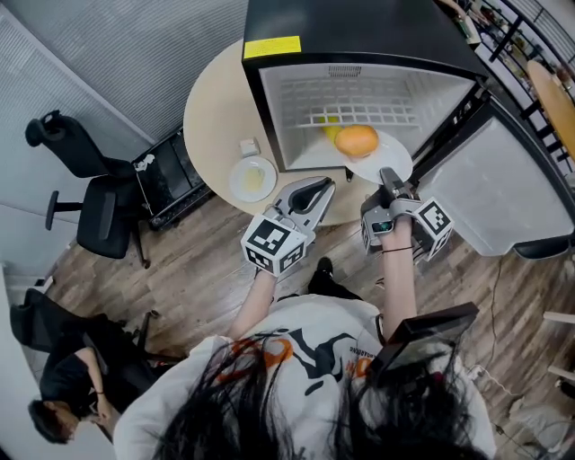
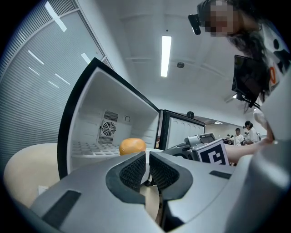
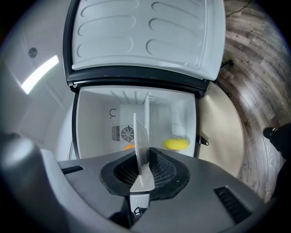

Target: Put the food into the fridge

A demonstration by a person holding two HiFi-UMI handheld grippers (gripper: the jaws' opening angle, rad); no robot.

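Black outside and white within, the small fridge [image 1: 359,27] stands on a round beige table [image 1: 211,112]. Its door [image 1: 512,189] is swung wide to the right. The right gripper [image 1: 387,175] has its jaws clamped on the near rim of a white plate [image 1: 397,163], which sits at the lower right of the fridge mouth. On that plate lies the round orange food [image 1: 357,140], right at the threshold. Deeper inside, just behind it, a yellow item [image 1: 330,130] rests by the wire shelf [image 1: 359,115]; it may be a lemon, though the view is too small to be sure.

In the right gripper view the plate stands edge-on between the pads and hides nearly all of the orange food.

The left gripper [image 1: 323,185] hovers over the table's front edge, just left of the plate. Its jaws are drawn almost together with nothing between them.

A second plate [image 1: 252,178] with something pale on it sits on the table to the left of the fridge opening, near the left gripper. A small white square thing [image 1: 249,146] lies just behind it.

Left of the table on the wooden floor [image 1: 189,269] are a black crate [image 1: 171,184] and a black office chair [image 1: 90,198]. Another person [image 1: 63,400] sits at the lower left, well apart.
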